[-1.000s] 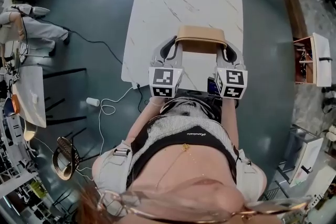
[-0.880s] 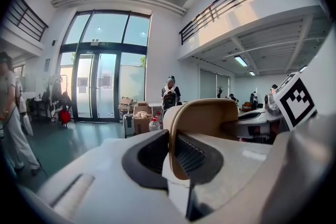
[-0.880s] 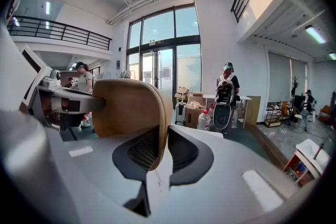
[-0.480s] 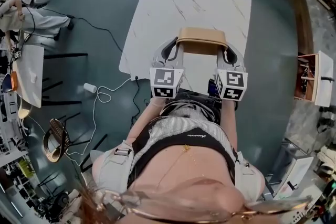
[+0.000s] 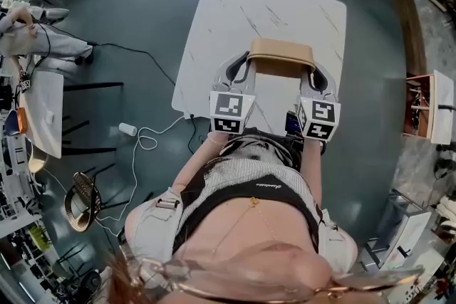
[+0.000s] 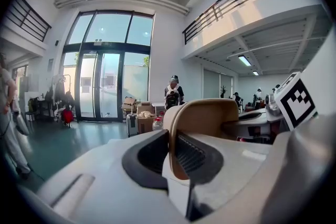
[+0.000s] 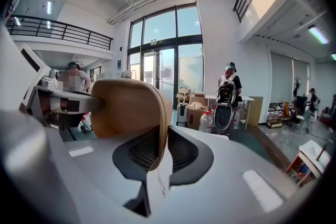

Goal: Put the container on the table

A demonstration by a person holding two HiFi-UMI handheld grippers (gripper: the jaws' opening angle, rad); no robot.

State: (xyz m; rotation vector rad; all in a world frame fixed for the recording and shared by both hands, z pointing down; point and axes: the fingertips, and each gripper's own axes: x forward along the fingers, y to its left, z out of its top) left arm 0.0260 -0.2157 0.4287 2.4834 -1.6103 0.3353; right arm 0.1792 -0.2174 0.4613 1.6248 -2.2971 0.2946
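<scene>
The teal floor [image 5: 135,11] fills most of the head view, and on it stands a white, marble-veined desk [image 5: 242,11]. The person stands at the desk's near edge with both arms stretched forward. Between the arms is the tan container [image 5: 281,53], an open-topped tub with rounded corners. It lies over the near half of the desk, a little toward the right edge. No view shows whether its base touches the desk top.

The left gripper [image 5: 247,62] is clamped on the container's left end wall. In the left gripper view its ribbed pads [image 6: 189,152] press on either side of the thin tan wall [image 6: 205,113]. The right gripper [image 5: 311,69] is closed narrowly on the opposite end wall [image 7: 126,107] in the same way, one pad inside and one outside.

A white cable [image 5: 146,142] loops on the floor off the desk's near left corner.
</scene>
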